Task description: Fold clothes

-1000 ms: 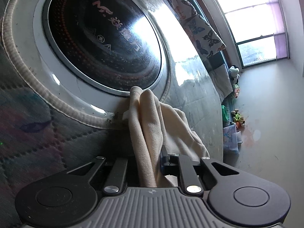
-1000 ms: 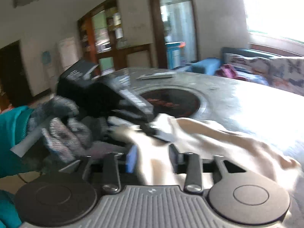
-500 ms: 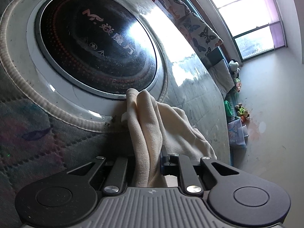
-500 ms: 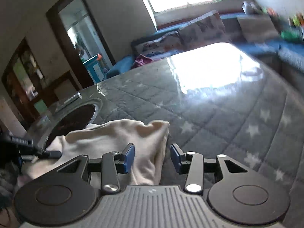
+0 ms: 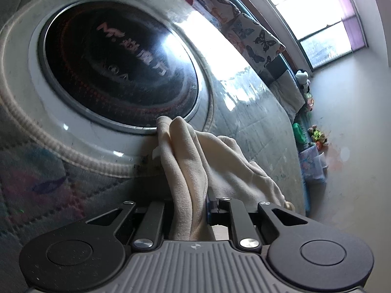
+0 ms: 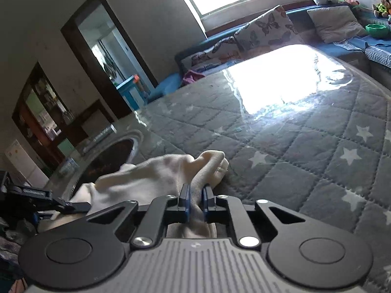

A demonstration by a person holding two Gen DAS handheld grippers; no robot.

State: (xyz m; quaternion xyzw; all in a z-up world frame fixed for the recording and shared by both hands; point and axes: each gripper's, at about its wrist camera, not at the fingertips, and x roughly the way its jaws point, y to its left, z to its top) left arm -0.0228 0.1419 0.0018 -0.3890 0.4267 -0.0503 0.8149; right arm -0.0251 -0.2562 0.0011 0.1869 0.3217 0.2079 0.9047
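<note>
The right gripper [image 6: 196, 201] was clamped tight on a bunched corner of the cream cloth [image 6: 156, 175]; the left gripper [image 5: 189, 205] pinched the opposite end. The cloth lay on the quilted star-patterned table cover [image 6: 305, 151], stretching toward ten o'clock, where the round black cooktop [image 5: 117, 66] sat.

Both wrist views low, close over quilted table [image 6: 305, 151]; share cream cloth [image 5: 195, 161], round black hob [image 5: 117, 68]

Both the left gripper [image 5: 189, 205] and the right gripper [image 6: 196, 201] are clamped, apparently on cloth.
</note>
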